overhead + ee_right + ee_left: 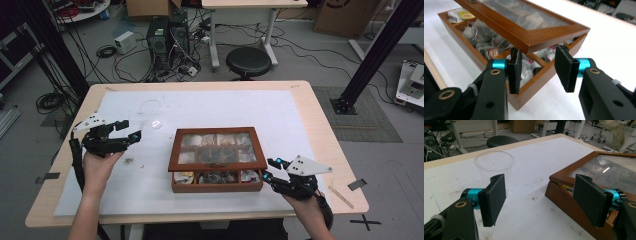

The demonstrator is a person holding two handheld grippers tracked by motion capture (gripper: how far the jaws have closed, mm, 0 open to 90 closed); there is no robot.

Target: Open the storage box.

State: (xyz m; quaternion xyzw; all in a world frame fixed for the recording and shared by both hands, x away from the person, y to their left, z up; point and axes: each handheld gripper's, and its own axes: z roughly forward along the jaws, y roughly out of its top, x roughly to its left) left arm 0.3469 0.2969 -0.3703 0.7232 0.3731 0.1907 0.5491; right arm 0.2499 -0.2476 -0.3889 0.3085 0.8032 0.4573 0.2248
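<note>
Nearest the person, the right claw (pixel 267 170) is held in the right hand (pixel 305 202) at the front right corner of the wooden box (pixel 216 187), its jaws standing apart with nothing between them. In the right gripper view the two black pads (pixel 565 67) flank that corner, just beneath the edge of the raised glass lid (pixel 524 22); whether they touch the wood cannot be told. The box sits at the middle of the desk (pixel 320 130) on a white sheet (pixel 220 107), its lid tilted partly up, and its front compartments hold tea bags (pixel 489 41). Farther left, the left claw (pixel 127 131) is held in the left hand (pixel 100 162), jaws also apart and empty. In the left gripper view a clear plastic cup (pixel 494 163) stands upright beyond the left jaw, apart from the box. Behind the desk stand a black stool (pixel 248 61) and computer towers (pixel 167 37) on the floor.
</note>
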